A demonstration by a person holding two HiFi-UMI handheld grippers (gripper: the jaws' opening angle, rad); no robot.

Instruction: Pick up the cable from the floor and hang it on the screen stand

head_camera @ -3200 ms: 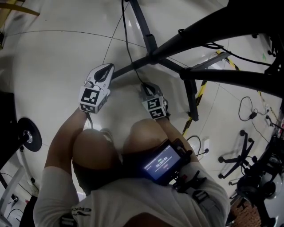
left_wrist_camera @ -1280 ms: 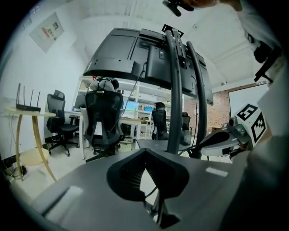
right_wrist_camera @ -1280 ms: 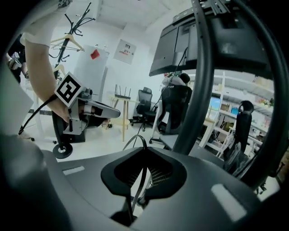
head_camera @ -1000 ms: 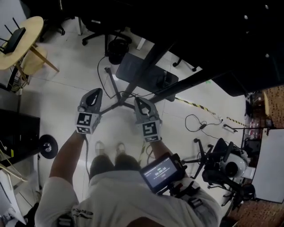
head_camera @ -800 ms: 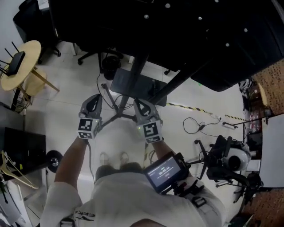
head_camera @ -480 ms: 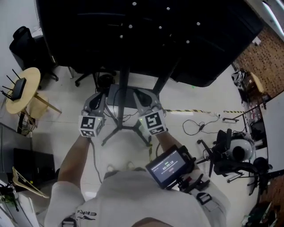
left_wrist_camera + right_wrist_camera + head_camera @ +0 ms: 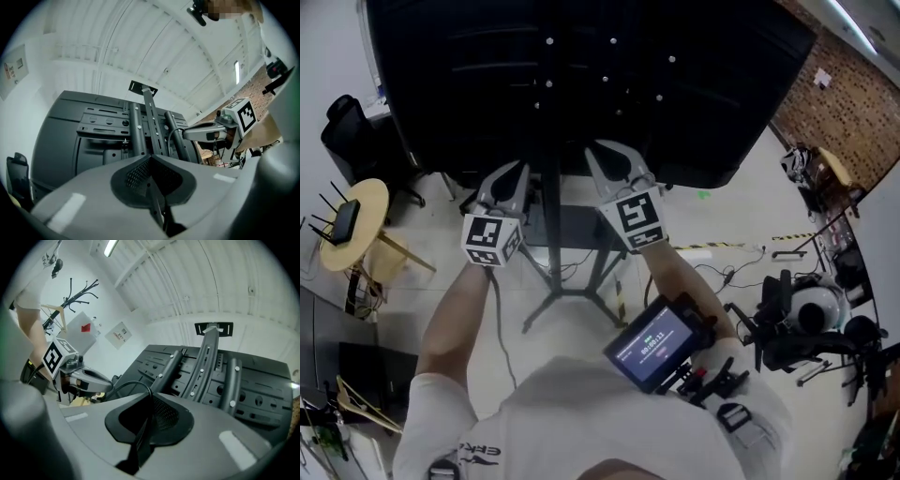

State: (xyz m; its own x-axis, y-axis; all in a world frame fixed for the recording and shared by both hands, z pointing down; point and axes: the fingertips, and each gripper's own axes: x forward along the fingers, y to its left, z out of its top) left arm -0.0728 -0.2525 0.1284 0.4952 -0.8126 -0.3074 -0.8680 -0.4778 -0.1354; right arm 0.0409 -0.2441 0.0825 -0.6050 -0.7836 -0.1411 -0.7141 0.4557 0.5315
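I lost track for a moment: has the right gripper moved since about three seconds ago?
Yes. Right gripper has risen from the stand's floor legs to the screen's back.

The head camera looks from above, steeply down, past the person's arms to the left gripper (image 7: 508, 173), the right gripper (image 7: 611, 155) and the floor (image 7: 441, 225) far below. Each gripper camera sits close behind its own jaws and faces upward to the ceiling (image 7: 140, 37). All three views share the back of the screen (image 7: 581, 75). Each gripper view also catches the other gripper at its side, and the cable (image 7: 133, 381).
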